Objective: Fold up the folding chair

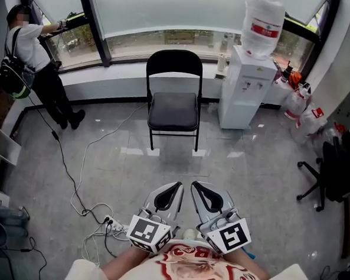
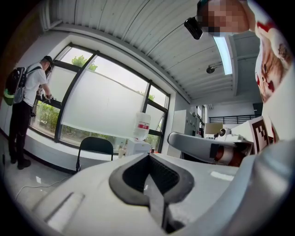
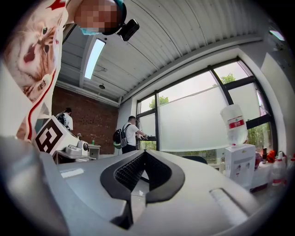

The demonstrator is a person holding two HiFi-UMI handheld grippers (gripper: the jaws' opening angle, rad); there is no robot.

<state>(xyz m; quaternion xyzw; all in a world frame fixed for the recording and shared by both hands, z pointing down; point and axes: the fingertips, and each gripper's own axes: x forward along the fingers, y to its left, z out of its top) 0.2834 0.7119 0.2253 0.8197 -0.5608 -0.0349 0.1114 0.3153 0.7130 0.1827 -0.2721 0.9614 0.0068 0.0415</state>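
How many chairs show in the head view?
2: the black folding chair, open by the window; an office chair at the right edge, partly cut off. More may be hidden.

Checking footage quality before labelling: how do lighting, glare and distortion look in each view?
Head view: even daylight, folding chair sharp, pale reflections on the glossy floor. Left gripper view: fisheye bending, black corners, ceiling light glaring. Right gripper view: same bending, window blind washed out.

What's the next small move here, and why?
Probably step forward toward the chair: it stands unfolded by the window, well beyond both grippers. The left gripper and right gripper sit far back from it, jaws together, holding nothing.
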